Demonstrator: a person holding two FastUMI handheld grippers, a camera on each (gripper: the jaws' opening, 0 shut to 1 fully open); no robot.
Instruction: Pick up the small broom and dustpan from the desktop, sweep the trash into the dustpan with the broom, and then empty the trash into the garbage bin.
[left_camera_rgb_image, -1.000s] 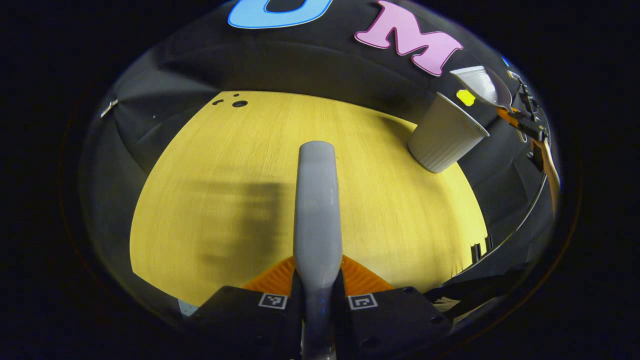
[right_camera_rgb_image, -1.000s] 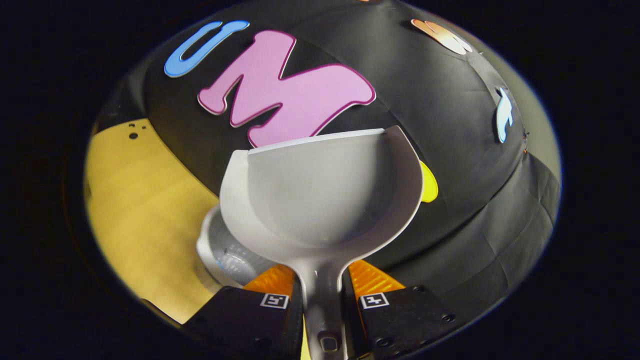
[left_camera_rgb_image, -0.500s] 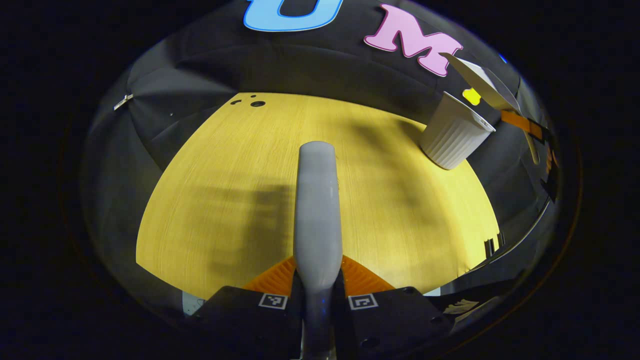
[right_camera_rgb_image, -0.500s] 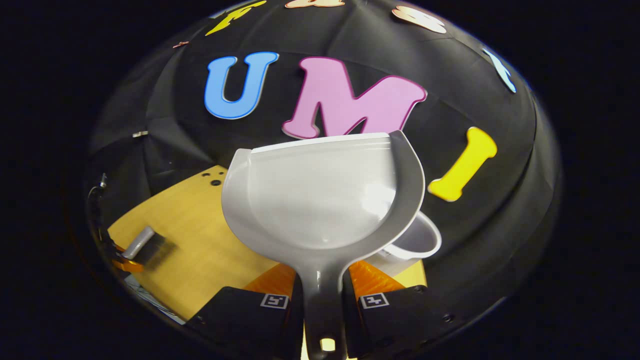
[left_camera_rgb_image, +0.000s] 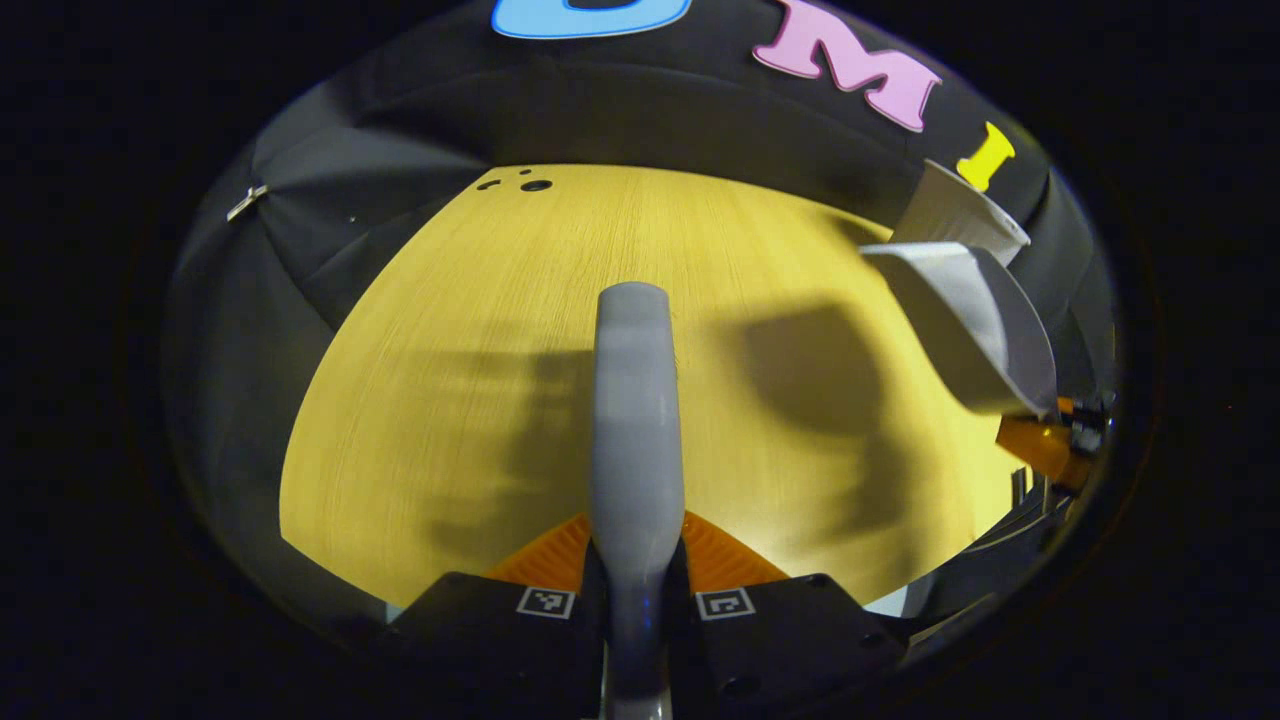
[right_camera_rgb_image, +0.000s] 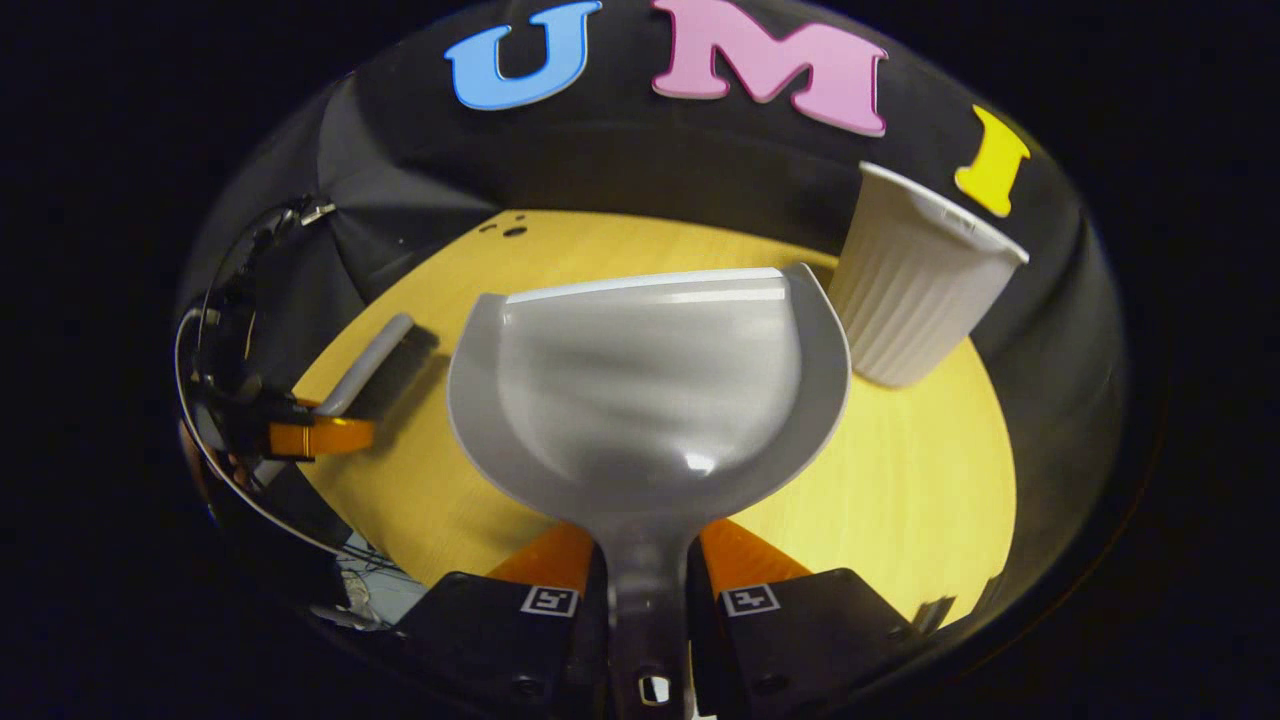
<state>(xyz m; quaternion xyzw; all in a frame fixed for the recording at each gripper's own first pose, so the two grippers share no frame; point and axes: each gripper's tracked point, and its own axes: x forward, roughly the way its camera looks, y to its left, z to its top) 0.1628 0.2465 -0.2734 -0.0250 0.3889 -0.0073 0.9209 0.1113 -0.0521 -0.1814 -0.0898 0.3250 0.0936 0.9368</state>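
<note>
My left gripper (left_camera_rgb_image: 636, 572) is shut on the grey broom (left_camera_rgb_image: 633, 410), whose handle runs straight ahead over the yellow desktop (left_camera_rgb_image: 470, 330). My right gripper (right_camera_rgb_image: 646, 585) is shut on the handle of the grey dustpan (right_camera_rgb_image: 645, 390), which is empty and held above the desktop (right_camera_rgb_image: 900, 480). The white ribbed garbage bin (right_camera_rgb_image: 915, 285) stands upright at the back right of the desk, just right of the pan. In the left gripper view the dustpan (left_camera_rgb_image: 965, 325) hangs at the right, in front of the bin (left_camera_rgb_image: 950, 215). In the right gripper view the broom (right_camera_rgb_image: 375, 360) shows at the left.
Small dark holes (left_camera_rgb_image: 535, 185) mark the far left corner of the desktop. The black cloth wall rises right behind the desk. Cables and the other gripper's body (right_camera_rgb_image: 300, 435) sit beyond the desk's left edge in the right gripper view.
The right gripper has swung the dustpan down and away from over the bin, back to level above the desk. The broom has hardly moved.
</note>
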